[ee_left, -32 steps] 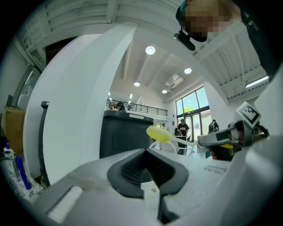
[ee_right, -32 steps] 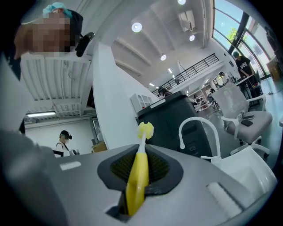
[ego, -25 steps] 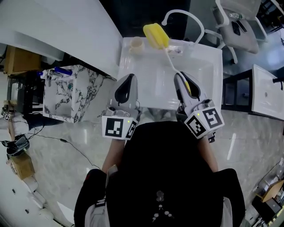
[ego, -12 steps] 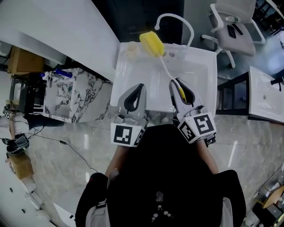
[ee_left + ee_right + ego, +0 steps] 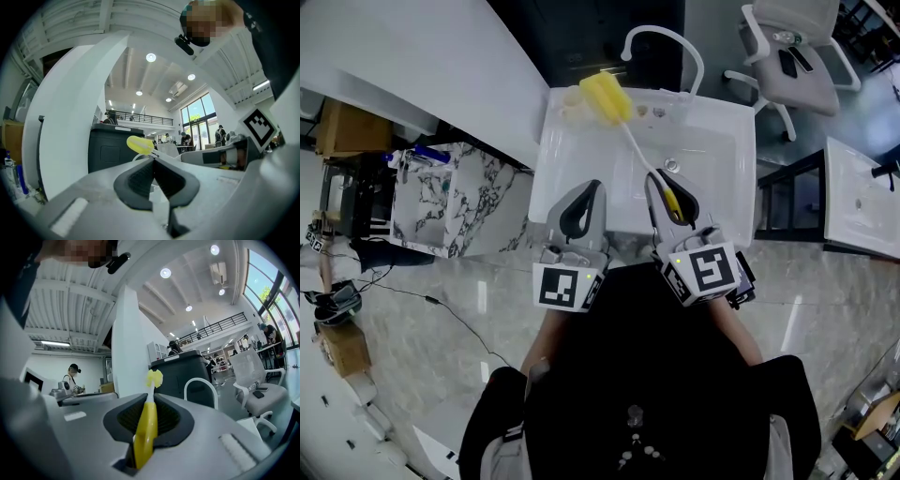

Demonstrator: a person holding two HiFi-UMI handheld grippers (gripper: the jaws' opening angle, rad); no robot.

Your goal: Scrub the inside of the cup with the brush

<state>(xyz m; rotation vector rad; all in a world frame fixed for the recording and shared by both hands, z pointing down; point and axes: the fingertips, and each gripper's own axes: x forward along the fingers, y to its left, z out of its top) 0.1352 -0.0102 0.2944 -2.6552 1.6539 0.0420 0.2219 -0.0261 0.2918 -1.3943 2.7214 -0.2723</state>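
brush (image 5: 606,97) is clamped in the right gripper (image 5: 666,187), head near the cup (image 5: 569,113); left gripper (image 5: 594,187) is closed on nothing. cup likely needs to be grabbed next.

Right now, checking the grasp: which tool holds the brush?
The right tool, clamped on the yellow brush by its handle; the left tool is shut on nothing.

A white sink (image 5: 572,159) carries a curved white faucet (image 5: 661,31) at its back rim and a round drain (image 5: 672,166) in the basin. A marble-patterned cabinet (image 5: 459,202) stands left of it. A grey office chair (image 5: 802,56) stands to the right on the glossy floor (image 5: 441,356).
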